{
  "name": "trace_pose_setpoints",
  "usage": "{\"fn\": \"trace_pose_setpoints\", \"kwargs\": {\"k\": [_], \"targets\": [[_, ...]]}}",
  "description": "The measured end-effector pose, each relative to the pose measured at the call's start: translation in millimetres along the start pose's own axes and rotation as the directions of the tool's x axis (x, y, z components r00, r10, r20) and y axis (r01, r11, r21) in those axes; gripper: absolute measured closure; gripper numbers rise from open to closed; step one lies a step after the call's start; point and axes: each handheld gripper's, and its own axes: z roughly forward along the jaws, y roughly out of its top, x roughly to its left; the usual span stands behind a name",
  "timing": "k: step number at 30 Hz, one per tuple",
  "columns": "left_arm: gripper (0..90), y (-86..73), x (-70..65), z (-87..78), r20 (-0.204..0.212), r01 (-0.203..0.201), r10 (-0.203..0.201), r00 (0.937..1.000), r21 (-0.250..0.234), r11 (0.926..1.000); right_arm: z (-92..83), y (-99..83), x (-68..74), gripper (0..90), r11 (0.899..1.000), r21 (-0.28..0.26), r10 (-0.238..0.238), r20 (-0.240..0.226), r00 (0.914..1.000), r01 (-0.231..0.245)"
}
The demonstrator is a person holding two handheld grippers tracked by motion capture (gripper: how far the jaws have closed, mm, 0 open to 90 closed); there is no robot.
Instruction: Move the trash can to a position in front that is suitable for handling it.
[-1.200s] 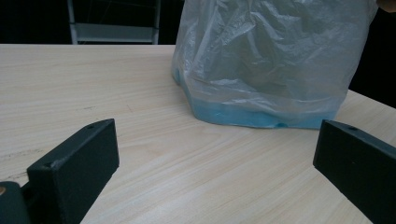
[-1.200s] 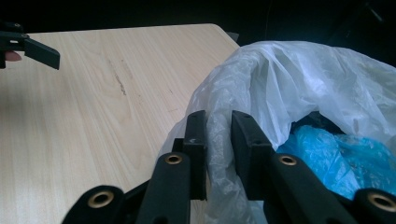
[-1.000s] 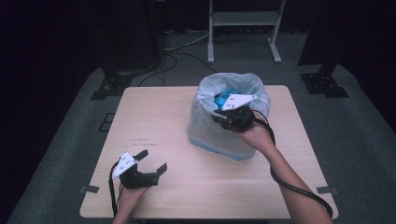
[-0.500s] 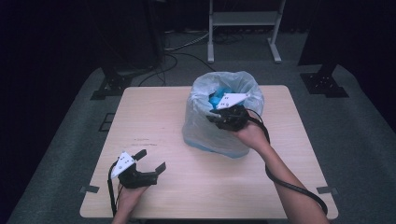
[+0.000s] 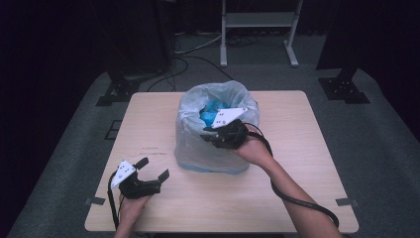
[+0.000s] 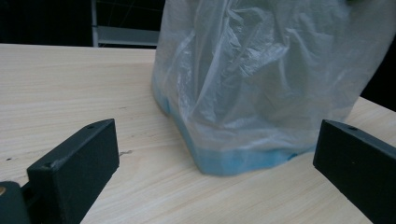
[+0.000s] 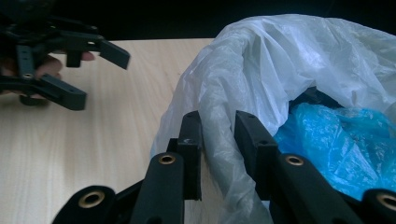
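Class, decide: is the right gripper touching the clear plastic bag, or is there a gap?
Touching. The right gripper view shows the right gripper with its jaws closed on the clear plastic bag's rim.

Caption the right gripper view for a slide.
Right gripper pinches the bag rim, blue plastic inside; left gripper open over the table.

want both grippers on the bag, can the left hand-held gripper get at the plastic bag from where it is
Probably yes. The left hand-held gripper sits open on the table, jaws facing the clear plastic bag, with bare wood between them. The right hand-held gripper pinches the bag's rim on the far side, leaving the near face free.
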Motion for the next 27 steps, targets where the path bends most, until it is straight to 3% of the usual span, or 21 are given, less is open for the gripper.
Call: {"fn": "trace_pose_setpoints", "kwargs": {"k": [12, 24, 27], "targets": [[0.0, -1.9, 3.2, -0.3, -0.017, -0.007, 0.007, 0.9998, 0.014, 0.9999, 13.2, 13.8, 30.9, 72.0, 0.995, -0.049, -0.092, -0.101, 0.9906, 0.088], [0.0, -1.0, 6.5, -3.2, -0.025, 0.001, -0.001, 0.9997, 0.001, 1.0, 17.3, 17.2, 45.4, 71.3, 0.988, -0.106, -0.13, -0.18, 0.975, 0.112], [0.0, -0.6, 6.8, -4.0, -0.025, 0.007, -0.007, 0.9997, -0.008, 0.9999, 18.1, 17.2, 45.7, 66.4, 0.987, -0.116, -0.133, -0.186, 0.9736, 0.112]]}}
